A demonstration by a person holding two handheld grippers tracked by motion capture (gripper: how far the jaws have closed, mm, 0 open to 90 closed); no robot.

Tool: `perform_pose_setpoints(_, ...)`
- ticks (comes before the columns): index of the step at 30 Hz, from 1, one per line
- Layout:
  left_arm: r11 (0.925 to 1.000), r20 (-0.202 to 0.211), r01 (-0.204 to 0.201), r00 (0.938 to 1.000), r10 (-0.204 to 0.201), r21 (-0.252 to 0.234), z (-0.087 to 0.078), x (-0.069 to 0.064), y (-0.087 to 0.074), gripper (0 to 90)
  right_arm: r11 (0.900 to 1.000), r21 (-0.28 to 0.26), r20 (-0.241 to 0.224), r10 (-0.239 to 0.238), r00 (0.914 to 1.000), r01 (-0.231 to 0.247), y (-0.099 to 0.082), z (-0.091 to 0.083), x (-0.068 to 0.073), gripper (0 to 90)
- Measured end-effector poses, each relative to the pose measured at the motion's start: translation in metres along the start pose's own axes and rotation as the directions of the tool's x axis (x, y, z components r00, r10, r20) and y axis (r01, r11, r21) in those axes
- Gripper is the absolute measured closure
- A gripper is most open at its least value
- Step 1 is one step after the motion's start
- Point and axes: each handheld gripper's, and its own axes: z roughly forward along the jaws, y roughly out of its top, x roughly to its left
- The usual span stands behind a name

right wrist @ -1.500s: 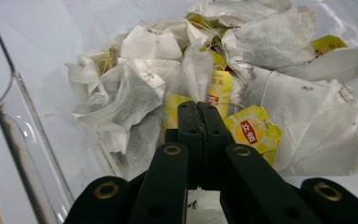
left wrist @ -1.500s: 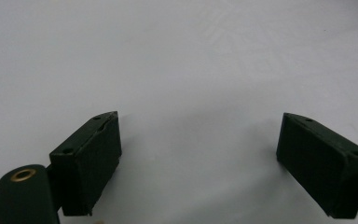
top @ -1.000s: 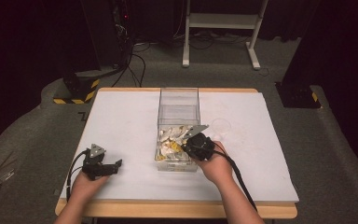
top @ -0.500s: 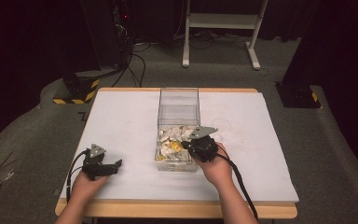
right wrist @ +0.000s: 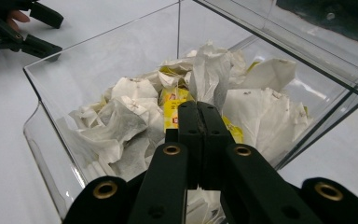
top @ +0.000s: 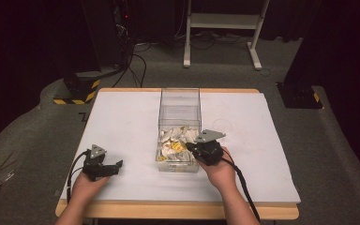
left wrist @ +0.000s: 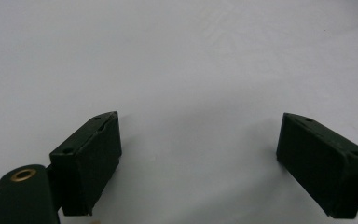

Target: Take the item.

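A clear plastic box [top: 179,101] stands mid-table, its near end heaped with white paper tea bags [top: 173,140], some with yellow tags. My right gripper [top: 191,148] hovers at the box's near right corner, pointing left into it. In the right gripper view its jaws [right wrist: 199,106] are pressed together just over the tea bags [right wrist: 130,114]; a crumpled bag [right wrist: 210,65] stands right beyond the tips, and I cannot tell if any of it is pinched. My left gripper [top: 118,165] rests on the white tabletop at the near left, open with bare table between its jaws [left wrist: 198,140].
The white table [top: 122,117] has bare room on both sides of the box. Its wooden front edge [top: 178,210] runs under both forearms. In the right gripper view the box's rim [right wrist: 98,42] is close, with the left gripper [right wrist: 49,30] beyond it.
The right gripper has shifted very slightly at the box's near right corner. The left hand has kept still.
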Motion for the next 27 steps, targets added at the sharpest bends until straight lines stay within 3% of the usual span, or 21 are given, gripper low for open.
perform_pose_setpoints(27, 1.0000, 0.000, -0.001, 1.0000, 0.001, 0.000, 0.000, 0.000, 0.000, 14.0, 0.9959, -0.087, 0.014, 0.023, 0.9996, -0.022, 0.004, -0.011, 0.002, 89.6)
